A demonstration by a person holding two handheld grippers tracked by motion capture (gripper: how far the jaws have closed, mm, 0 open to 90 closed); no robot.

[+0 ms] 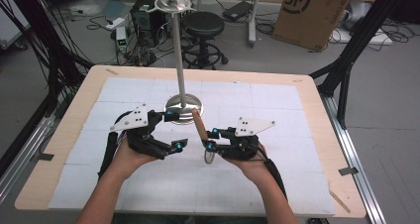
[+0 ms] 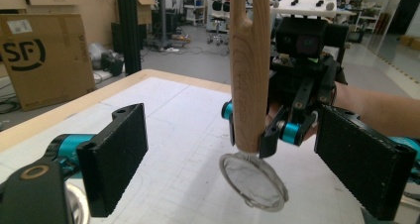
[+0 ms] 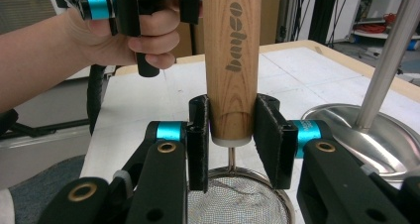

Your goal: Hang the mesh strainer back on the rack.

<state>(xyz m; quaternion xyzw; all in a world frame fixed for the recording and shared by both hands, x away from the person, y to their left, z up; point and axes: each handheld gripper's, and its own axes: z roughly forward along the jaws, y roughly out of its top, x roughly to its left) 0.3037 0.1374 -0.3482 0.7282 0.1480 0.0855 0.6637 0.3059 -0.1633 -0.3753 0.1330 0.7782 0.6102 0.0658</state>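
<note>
So the strainer (image 3: pixel 233 60) was already up off the tabletop (image 1: pixel 307 92), held nearly upright with the wooden handle on top and the little mesh bowl hanging at the bottom. My right tool (image 1: pixel 210 139) was clamped on the low end of that handle, both pads squeezing it just above the metal neck. My left tool (image 1: pixel 176 130) was wide open, jaws spread, facing the strainer from just beside it and touching nothing.

My guess: pick-up was done, and what was left was either a handover to the left or hanging it on the steel stand (image 1: pixel 181 60), which stood just behind the tools. Nothing was on the stand yet.

Tabletop was wood covered with white tiles. Behind it, a lab floor with cables, a black stool (image 1: pixel 203 26) and a big cardboard box (image 1: pixel 312 13).
</note>
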